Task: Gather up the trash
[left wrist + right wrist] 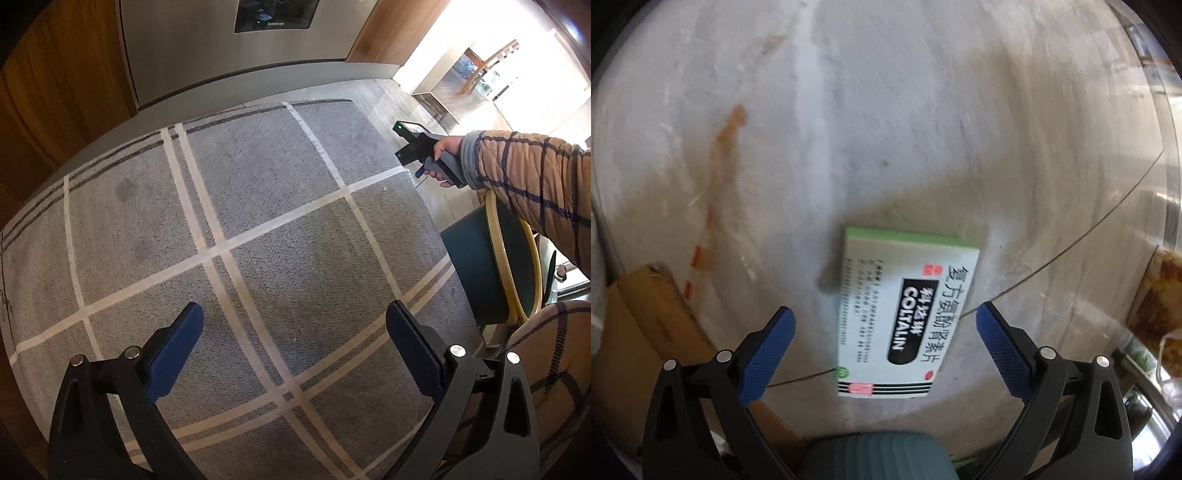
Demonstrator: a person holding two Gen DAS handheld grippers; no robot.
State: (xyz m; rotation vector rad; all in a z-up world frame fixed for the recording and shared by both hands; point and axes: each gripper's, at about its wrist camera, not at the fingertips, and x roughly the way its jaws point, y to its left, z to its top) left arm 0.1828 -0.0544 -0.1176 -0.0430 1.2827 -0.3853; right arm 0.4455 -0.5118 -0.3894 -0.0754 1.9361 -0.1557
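We judge the step in hand to be the approach for a pick-up. The right tool (884,343) hangs spread wide over a white and green medicine box (897,314) that lies flat on the pale marble floor (923,110), its long side running between the two blue pads (768,350); neither pad touches it. The view is blurred, so contact height is hard to read.

The next move, as we see it, calls for lowering the right tool until the pads flank the box's long edges, then closing on it.

The left tool (295,350) is also spread wide and holds nothing, above a grey checked rug (258,221).

Around the box: a cardboard box (646,321) to the left, a thin dark wire (1071,251) crossing the floor and passing under or beside the medicine box, a teal shape (879,458) at the bottom edge. The wire could snag a pad. A teal bin (480,269) stands beside the rug, well apart from the medicine box's floor patch as far as we can tell.
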